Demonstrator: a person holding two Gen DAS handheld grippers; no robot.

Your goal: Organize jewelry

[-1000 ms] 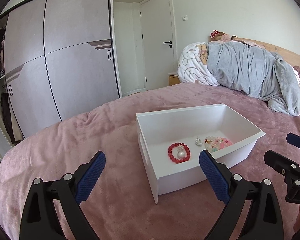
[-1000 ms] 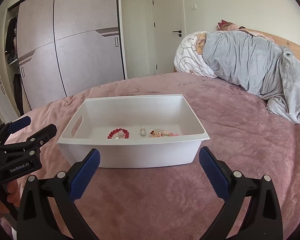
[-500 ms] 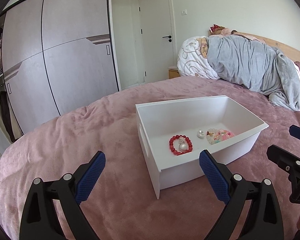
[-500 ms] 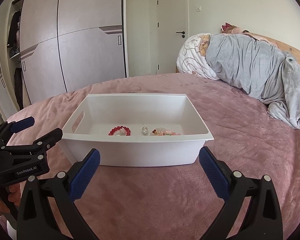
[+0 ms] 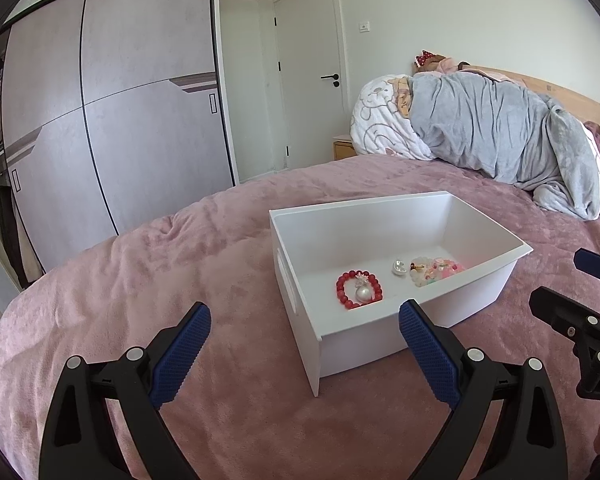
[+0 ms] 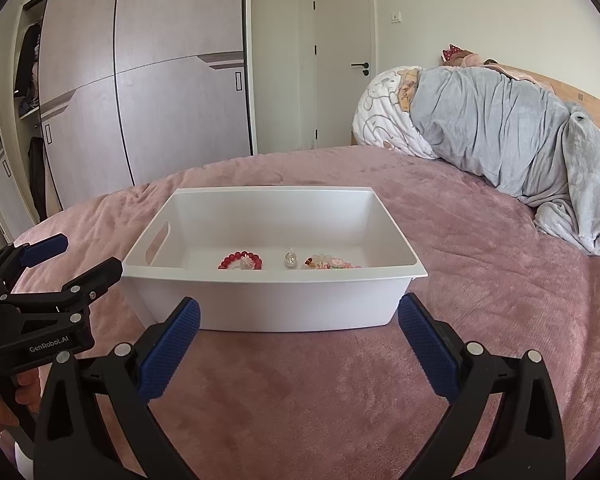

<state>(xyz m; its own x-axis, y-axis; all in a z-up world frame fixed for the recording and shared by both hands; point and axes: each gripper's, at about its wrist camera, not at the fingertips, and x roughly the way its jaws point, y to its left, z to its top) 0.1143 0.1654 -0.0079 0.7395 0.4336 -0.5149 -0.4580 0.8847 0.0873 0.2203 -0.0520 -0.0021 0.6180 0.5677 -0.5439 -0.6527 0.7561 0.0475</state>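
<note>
A white plastic bin (image 5: pixel 496 230) (image 6: pixel 260 304) stands on the pink bedspread. On its floor lie a red bead bracelet (image 5: pixel 358 289) (image 6: pixel 240 260) with a pearl-like charm, a small clear ornament (image 5: pixel 399 267) (image 6: pixel 290 259) and a pale pink bead bracelet (image 5: pixel 434 271) (image 6: pixel 328 262). My left gripper (image 5: pixel 304 346) hovers open just short of the bin's near left corner. Before the bin's front wall, my right gripper (image 6: pixel 299 338) is open with nothing between its fingers. Each gripper also shows in the other's view: the right gripper (image 5: pixel 576 292) and the left gripper (image 6: pixel 60 256).
A rolled grey and white duvet (image 5: pixel 500 136) (image 6: pixel 500 132) lies at the head of the bed by a wooden headboard (image 6: pixel 580 98). Sliding wardrobe doors (image 5: pixel 112 120) and a white door (image 5: pixel 312 72) stand beyond the bed's far edge. A hand (image 6: pixel 0 400) holds the left gripper.
Both grippers have risen and drawn back a little, so the bin sits lower in both views. The jewelry in the bin has not moved. Both stay open.
</note>
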